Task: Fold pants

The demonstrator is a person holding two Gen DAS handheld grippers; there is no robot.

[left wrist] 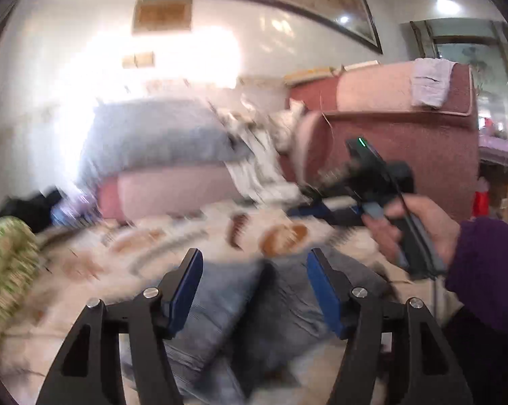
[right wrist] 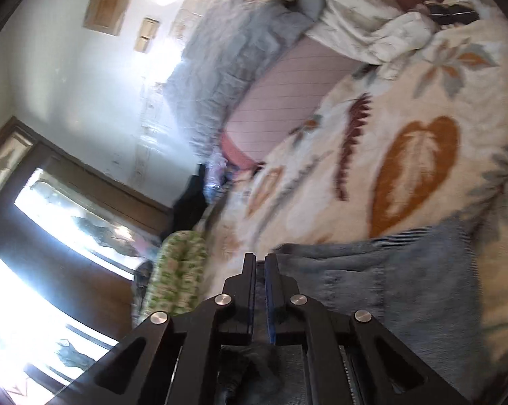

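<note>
From my seat the pants [right wrist: 405,270] read as soft blue-grey cloth with a fine ribbed weave, lying on a fuzzy, matt blanket [right wrist: 372,155] printed with leaves. My left gripper [left wrist: 252,266] looks like matt black plastic with bright metal pivot pins and dull blue rubbery pads [left wrist: 186,287], and the right gripper [right wrist: 260,263] has the same finish. The couch arm [left wrist: 422,155] seems coarse, nubby red fabric.

— Left side?
— My left black two-finger gripper with blue pads [left wrist: 252,290]: jaws apart, nothing pressed between them.
— Right?
— My right black gripper [right wrist: 260,263]: jaws shut together. My right hand in a purple sleeve [left wrist: 419,229] wraps its handle.
</note>
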